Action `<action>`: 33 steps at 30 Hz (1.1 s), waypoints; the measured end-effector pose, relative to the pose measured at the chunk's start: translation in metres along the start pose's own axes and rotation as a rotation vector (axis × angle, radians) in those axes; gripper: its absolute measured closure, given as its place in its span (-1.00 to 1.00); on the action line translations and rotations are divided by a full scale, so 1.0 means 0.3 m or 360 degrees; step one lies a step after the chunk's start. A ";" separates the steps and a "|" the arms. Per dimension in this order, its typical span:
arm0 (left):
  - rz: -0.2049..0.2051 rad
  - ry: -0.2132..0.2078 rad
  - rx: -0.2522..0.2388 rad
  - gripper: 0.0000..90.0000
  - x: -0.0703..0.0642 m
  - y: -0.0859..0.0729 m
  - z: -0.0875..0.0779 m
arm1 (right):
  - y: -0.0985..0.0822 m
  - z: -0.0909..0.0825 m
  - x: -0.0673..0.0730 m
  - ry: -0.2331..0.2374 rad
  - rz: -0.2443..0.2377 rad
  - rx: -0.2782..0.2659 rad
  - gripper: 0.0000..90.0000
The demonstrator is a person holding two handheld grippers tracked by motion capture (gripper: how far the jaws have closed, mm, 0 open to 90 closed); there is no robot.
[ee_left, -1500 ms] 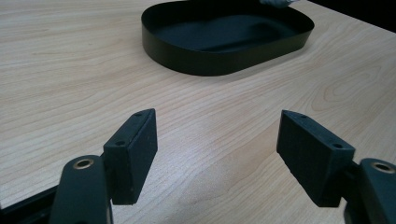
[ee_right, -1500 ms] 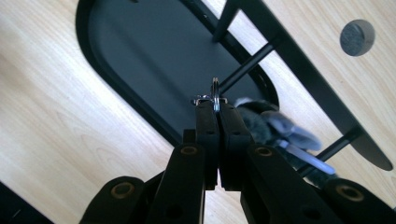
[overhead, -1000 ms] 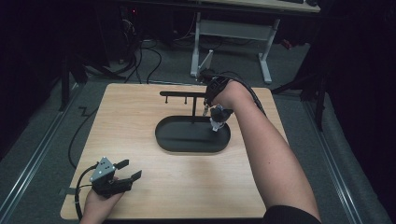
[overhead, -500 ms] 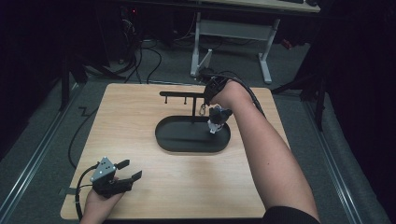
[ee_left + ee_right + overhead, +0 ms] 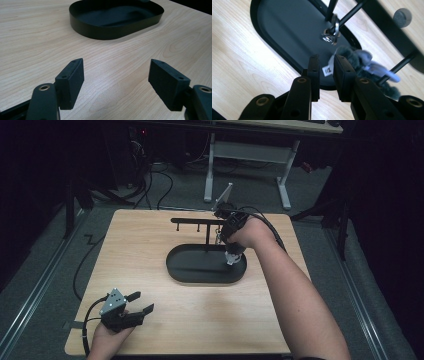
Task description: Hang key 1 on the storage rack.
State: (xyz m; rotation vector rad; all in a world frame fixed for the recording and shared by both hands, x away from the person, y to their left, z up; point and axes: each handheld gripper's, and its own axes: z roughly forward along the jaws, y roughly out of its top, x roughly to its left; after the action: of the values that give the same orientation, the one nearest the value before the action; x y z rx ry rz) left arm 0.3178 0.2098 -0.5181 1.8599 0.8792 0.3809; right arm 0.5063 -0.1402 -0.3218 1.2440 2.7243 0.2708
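A furry grey plush keychain (image 5: 359, 60) hangs by its metal ring (image 5: 332, 35) from a peg of the black rack (image 5: 195, 221), over the right end of the black oval tray (image 5: 175, 270). My right gripper (image 5: 326, 62) points down at it. Its jaws have just been opening. Only the toy's white tag (image 5: 327, 70) lies in the narrow gap, and the plush (image 5: 231, 261) sits beside the right jaw. In the high view the right gripper (image 5: 229, 251) is above the tray's right end. My left gripper (image 5: 142, 302) rests open on the table at the front left, nothing between its pads (image 5: 72, 75).
The tray (image 5: 100, 32) lies ahead of the left gripper (image 5: 116, 72), its inside (image 5: 274, 30) bare apart from the rack's post. The rack's crossbar runs along the tray's far side. Bare wooden table (image 5: 125, 245) surrounds it. A desk frame and cables stand beyond the far edge.
The plush hangs slightly lower over the tray's right end than before, and the right hand has shifted a little. The left gripper has not moved.
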 end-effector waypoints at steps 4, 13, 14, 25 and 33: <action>0.0004 -0.0007 0.0016 -0.35 0.001 -0.001 0.009 | -0.033 0.013 0.020 0.0003 0.0010 -0.0035 0.59; 0.0024 -0.0019 0.0040 -0.36 -0.009 -0.004 0.022 | -0.197 0.063 0.049 -0.0007 0.0062 -0.0232 0.30; 0.0023 -0.0021 0.0043 -0.36 -0.011 -0.005 0.023 | -0.222 0.072 0.052 -0.0005 0.0070 -0.0262 0.27; 0.0043 -0.0023 0.0069 -0.36 -0.027 -0.007 0.036 | -0.461 0.189 0.119 0.0017 0.0068 -0.0546 0.15; 0.0050 -0.0047 0.0071 -0.36 -0.038 -0.019 0.023 | -0.595 0.291 0.150 0.0023 0.0112 -0.0715 -0.03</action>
State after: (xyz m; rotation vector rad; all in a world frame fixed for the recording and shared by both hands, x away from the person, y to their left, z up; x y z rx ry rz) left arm 0.3118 0.1985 -0.5248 1.9176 0.8461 0.3549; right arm 0.3630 -0.2117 -0.4480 1.2026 2.4359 0.8459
